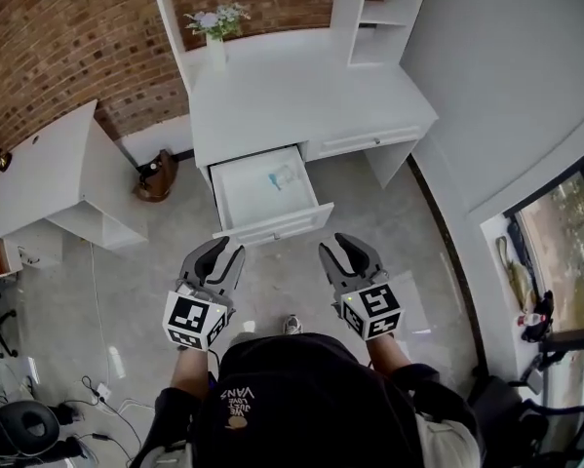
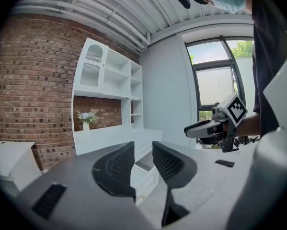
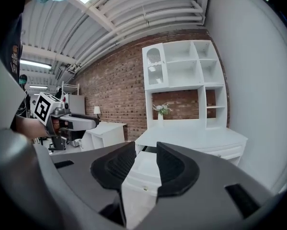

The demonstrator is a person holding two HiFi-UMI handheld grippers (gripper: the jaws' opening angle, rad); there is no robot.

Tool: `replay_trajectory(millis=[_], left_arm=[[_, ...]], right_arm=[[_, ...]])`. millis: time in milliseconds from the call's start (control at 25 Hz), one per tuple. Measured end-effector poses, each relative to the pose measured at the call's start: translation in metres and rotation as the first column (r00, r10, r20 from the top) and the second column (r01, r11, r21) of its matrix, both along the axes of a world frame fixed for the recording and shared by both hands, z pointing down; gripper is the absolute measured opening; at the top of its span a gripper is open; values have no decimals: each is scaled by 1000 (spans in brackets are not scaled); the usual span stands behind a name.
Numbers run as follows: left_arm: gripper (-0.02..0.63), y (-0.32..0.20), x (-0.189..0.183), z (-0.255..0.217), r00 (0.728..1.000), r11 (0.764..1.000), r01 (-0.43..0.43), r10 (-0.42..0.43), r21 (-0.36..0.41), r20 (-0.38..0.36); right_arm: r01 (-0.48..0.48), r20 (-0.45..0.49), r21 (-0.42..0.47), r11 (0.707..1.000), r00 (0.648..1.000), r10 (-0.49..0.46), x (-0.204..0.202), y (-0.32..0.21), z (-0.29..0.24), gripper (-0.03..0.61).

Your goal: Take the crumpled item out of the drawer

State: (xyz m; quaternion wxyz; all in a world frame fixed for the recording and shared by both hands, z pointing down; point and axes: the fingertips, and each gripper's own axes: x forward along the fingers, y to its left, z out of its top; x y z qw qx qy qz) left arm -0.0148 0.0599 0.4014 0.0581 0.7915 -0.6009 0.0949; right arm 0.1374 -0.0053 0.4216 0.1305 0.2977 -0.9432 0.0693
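Inside the open drawer (image 1: pixel 241 199) of the white desk (image 1: pixel 301 96), the crumpled item (image 1: pixel 284 176), pale and bluish, lay toward the back right part of the drawer bottom. That drawer was pulled well out from under the desktop, on its left side. Short of it, over the grey floor (image 1: pixel 292 281), the person held both tools side by side, well apart from the item. The left gripper (image 1: pixel 225 250) had its jaws standing moderately apart with nothing between them; only the drawer front showed through the gap in its own view. The right gripper (image 1: pixel 338 246) was likewise parted and empty, aimed at the same drawer. A vase of flowers (image 1: pixel 216 29) stood at the desk's back left, against the brick wall (image 1: pixel 58 37).
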Motion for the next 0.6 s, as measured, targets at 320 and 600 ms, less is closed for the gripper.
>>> replay_trajectory(millis=[320, 600], left_arm=[[98, -36, -14, 16, 999, 999, 36, -36, -35, -20], [98, -78, -46, 31, 999, 999, -10, 8, -51, -41]], right_arm=[[50, -38, -60, 997, 998, -52, -23, -36, 22, 118], [5, -49, -79, 997, 999, -9, -56, -70, 35, 118]])
